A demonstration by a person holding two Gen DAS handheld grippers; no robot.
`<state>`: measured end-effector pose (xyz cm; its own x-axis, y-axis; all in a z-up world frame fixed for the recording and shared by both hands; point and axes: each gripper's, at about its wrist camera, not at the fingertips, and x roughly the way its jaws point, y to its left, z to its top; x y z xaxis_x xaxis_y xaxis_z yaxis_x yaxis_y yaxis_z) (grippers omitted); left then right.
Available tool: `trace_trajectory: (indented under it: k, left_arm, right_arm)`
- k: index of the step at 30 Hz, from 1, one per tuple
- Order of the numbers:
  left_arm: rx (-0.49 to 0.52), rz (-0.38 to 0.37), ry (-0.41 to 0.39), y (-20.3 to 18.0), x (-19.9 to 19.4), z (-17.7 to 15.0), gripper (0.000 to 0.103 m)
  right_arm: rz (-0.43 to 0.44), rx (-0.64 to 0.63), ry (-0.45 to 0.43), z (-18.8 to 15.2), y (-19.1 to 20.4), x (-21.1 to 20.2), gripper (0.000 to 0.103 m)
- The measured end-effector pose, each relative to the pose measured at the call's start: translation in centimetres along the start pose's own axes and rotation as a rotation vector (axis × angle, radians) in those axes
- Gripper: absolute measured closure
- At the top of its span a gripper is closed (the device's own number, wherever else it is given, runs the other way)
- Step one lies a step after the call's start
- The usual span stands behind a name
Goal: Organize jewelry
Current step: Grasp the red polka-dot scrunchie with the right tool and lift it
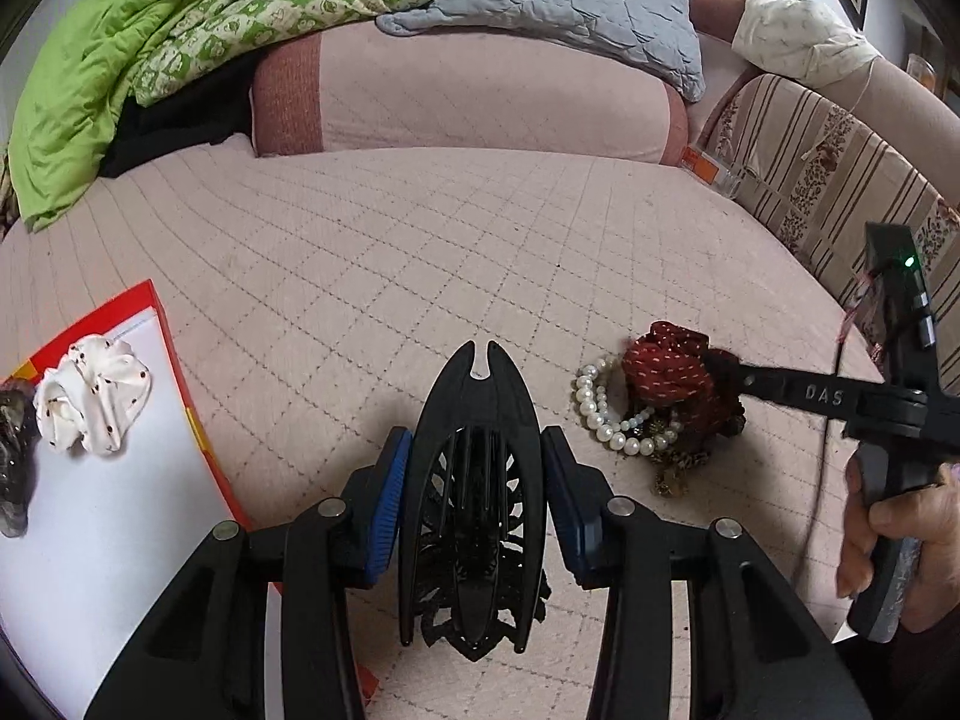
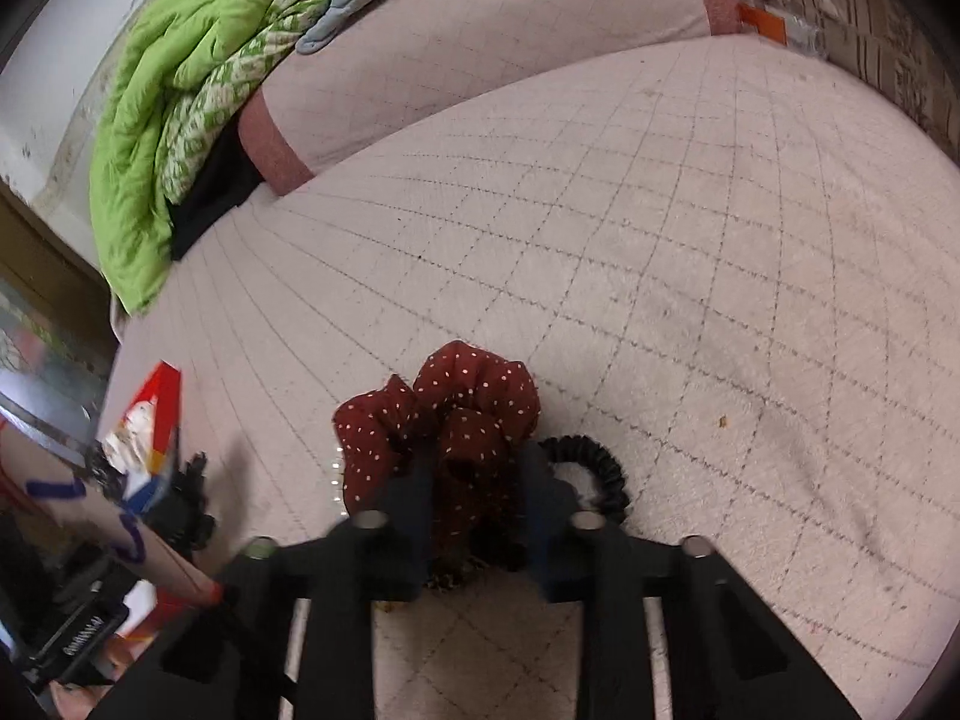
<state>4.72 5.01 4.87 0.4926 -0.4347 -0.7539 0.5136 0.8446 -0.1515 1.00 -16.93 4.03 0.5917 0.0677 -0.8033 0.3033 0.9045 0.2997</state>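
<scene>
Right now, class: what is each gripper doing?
Left gripper: closed on the black hair clip.
Right gripper: closed on the red scrunchie.

A dark red scrunchie (image 2: 444, 420) dotted in white was seen beside white pearls (image 1: 606, 414). A black hair claw (image 1: 474, 498) was framed by blue pads (image 1: 390, 498). A white, dark-spotted scrunchie (image 1: 90, 399) lay in a red-edged box (image 1: 174, 372).

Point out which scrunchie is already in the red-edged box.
The white dotted scrunchie: it lies in the red-edged box. The red dotted scrunchie sits on the bedspread, pinched by the right gripper.
</scene>
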Motion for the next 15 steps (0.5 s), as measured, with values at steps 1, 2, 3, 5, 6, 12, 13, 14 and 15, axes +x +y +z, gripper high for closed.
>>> trace_trajectory:
  k: [1, 2, 3, 5, 6, 12, 13, 14, 15]
  left_arm:
    - [0.000, 0.004, -0.008, 0.0, -0.2, 0.0, 0.061]
    - [-0.005, 0.006, -0.021, 0.1, -0.4, 0.1, 0.061]
    - [-0.010, 0.004, -0.028, 0.2, -0.5, 0.2, 0.061]
    - [-0.018, 0.000, -0.052, 0.5, -1.0, 0.3, 0.061]
    - [-0.018, 0.003, -0.064, 0.5, -1.2, 0.2, 0.061]
    - [-0.022, 0.012, -0.112, 0.7, -2.2, 0.4, 0.061]
    - [-0.024, 0.012, -0.115, 0.8, -2.2, 0.4, 0.061]
    - [-0.025, 0.013, -0.117, 0.8, -2.2, 0.4, 0.061]
    - [-0.025, 0.016, -0.118, 0.8, -2.2, 0.5, 0.061]
  right_arm:
    - [-0.003, -0.013, -0.021, 0.1, 0.3, -0.5, 0.092]
    - [0.001, -0.027, -0.053, 0.3, 0.7, -1.2, 0.092]
    - [-0.004, -0.037, -0.082, 0.4, 0.8, -1.9, 0.093]
    - [-0.015, -0.055, -0.140, 0.6, 1.4, -3.1, 0.093]
    - [-0.007, -0.059, -0.170, 0.7, 1.6, -3.7, 0.093]
    - [0.090, -0.069, -0.286, 0.8, 2.6, -5.7, 0.092]
    - [0.105, -0.078, -0.299, 0.8, 3.0, -5.9, 0.092]
    - [0.117, -0.092, -0.309, 0.7, 3.4, -6.1, 0.092]
    - [0.116, -0.111, -0.322, 0.7, 3.9, -6.4, 0.092]
